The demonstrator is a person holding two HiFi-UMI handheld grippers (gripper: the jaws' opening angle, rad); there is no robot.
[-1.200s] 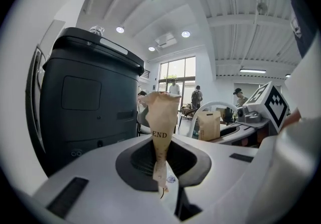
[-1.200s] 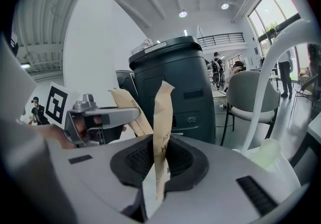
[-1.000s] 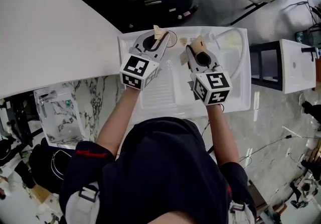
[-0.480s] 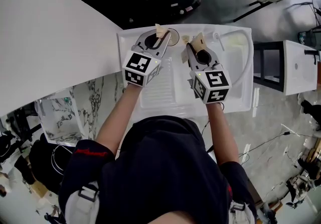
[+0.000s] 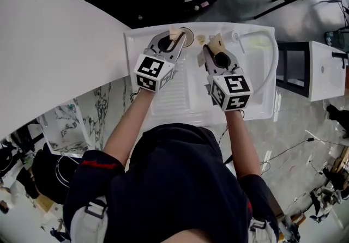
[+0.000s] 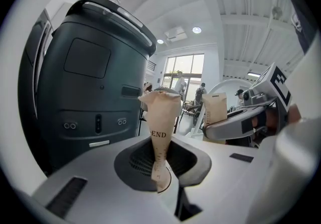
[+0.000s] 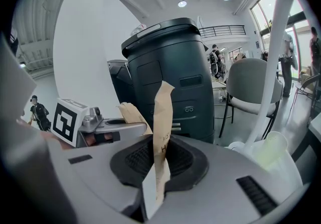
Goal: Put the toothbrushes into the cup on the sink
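Observation:
Both grippers hover over the white sink unit (image 5: pixel 256 108). My left gripper (image 5: pixel 175 37) is shut on a toothbrush in a brown paper wrapper (image 6: pixel 160 127) printed "END", which stands up between the jaws. Its tip hangs over a round ring (image 5: pixel 187 38) on the sink's back ledge. My right gripper (image 5: pixel 214 47) is shut on a second paper-wrapped toothbrush (image 7: pixel 163 132), also upright. A pale translucent cup (image 7: pixel 273 150) stands to the right beside the white faucet pipe (image 7: pixel 278 67). Each gripper view shows the other gripper alongside.
A tall dark grey bin (image 7: pixel 168 77) stands right behind the sink. A grey chair (image 7: pixel 251 87) is to its right. A marble-patterned counter (image 5: pixel 103 111) adjoins the sink on the left, under a white wall panel (image 5: pixel 54 35). Another white basin (image 5: pixel 322 67) stands farther right.
Both grippers have sunk a little toward the sink top, the left more than the right. Each keeps its wrapped toothbrush. The head view has shifted slightly.

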